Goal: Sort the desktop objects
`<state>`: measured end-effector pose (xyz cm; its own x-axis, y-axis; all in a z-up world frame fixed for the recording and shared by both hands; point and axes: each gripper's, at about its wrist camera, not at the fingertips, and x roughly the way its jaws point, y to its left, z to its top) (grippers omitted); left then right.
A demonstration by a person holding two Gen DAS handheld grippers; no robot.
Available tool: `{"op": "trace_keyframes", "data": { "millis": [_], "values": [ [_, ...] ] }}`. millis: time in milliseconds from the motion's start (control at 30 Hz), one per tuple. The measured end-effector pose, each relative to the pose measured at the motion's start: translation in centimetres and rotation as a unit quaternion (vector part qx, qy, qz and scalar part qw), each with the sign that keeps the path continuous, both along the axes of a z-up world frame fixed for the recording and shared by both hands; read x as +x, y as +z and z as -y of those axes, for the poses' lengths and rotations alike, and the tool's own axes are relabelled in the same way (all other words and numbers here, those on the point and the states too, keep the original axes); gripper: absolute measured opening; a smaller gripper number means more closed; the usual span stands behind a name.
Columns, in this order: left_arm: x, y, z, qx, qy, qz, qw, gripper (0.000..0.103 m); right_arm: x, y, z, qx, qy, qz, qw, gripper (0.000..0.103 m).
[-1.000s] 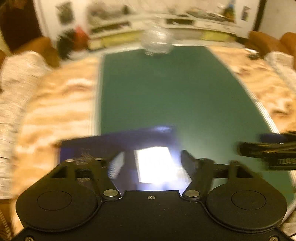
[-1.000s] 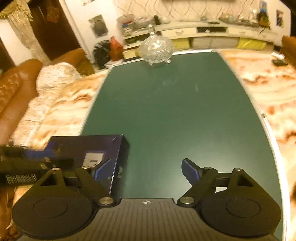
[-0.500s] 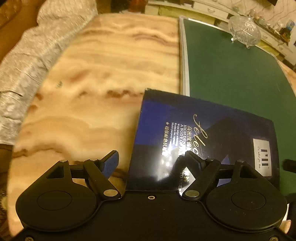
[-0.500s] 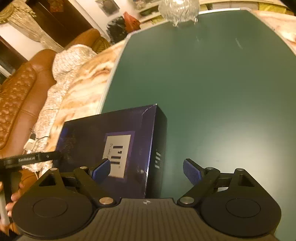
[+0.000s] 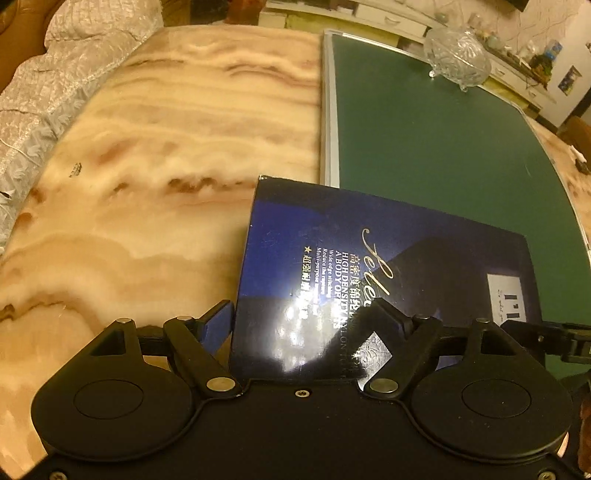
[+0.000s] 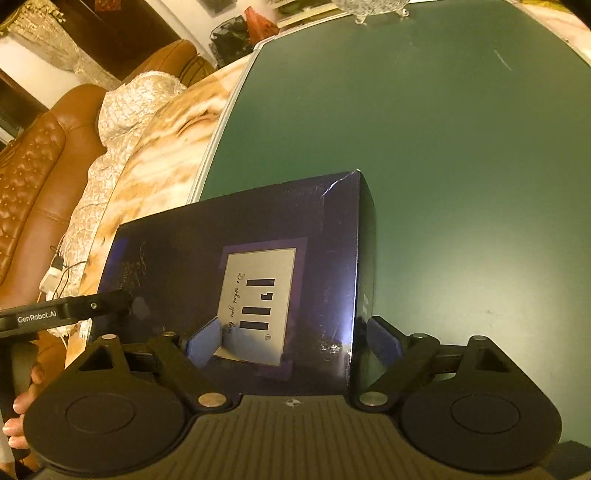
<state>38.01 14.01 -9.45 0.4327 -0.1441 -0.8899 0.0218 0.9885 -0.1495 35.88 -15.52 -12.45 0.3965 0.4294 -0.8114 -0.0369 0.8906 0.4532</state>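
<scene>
A flat dark blue box with gold lettering and a silver label lies partly on the marble tabletop and partly on the green mat. My left gripper straddles the box's left edge. One blue pad sits beside the box over the marble, and the other finger is over the top face. My right gripper straddles the right edge with its jaws closing. One pad is over the label and the other is next to the box's side. Neither gripper visibly presses the box.
A cut-glass lidded bowl stands at the far end of the green mat. A brown leather sofa with a pale quilted cover runs along the table's left side. A hand holds the left gripper's handle.
Both grippers have come down and closer to the blue box. The left view swung from the mat to the box's left end. Over the last half second both barely moved.
</scene>
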Motion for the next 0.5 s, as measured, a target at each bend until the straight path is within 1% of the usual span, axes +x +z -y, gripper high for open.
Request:
{"op": "trace_keyframes", "data": {
  "millis": [100, 233, 500],
  "values": [
    [-0.7, 0.8, 0.6, 0.001, -0.008, 0.005, 1.0, 0.08, -0.4, 0.8, 0.5, -0.004, 0.0, 0.005, 1.0, 0.085],
    [-1.3, 2.7, 1.5, 0.003, -0.015, 0.017, 0.9997, 0.08, -0.9, 2.5, 1.3, -0.009, -0.001, 0.018, 1.0, 0.085],
    [-3.3, 6.8, 3.5, -0.003, -0.035, 0.032, 0.9989, 0.08, -2.6, 6.9, 2.6, -0.024, -0.009, 0.041, 0.999, 0.085]
  ]
}}
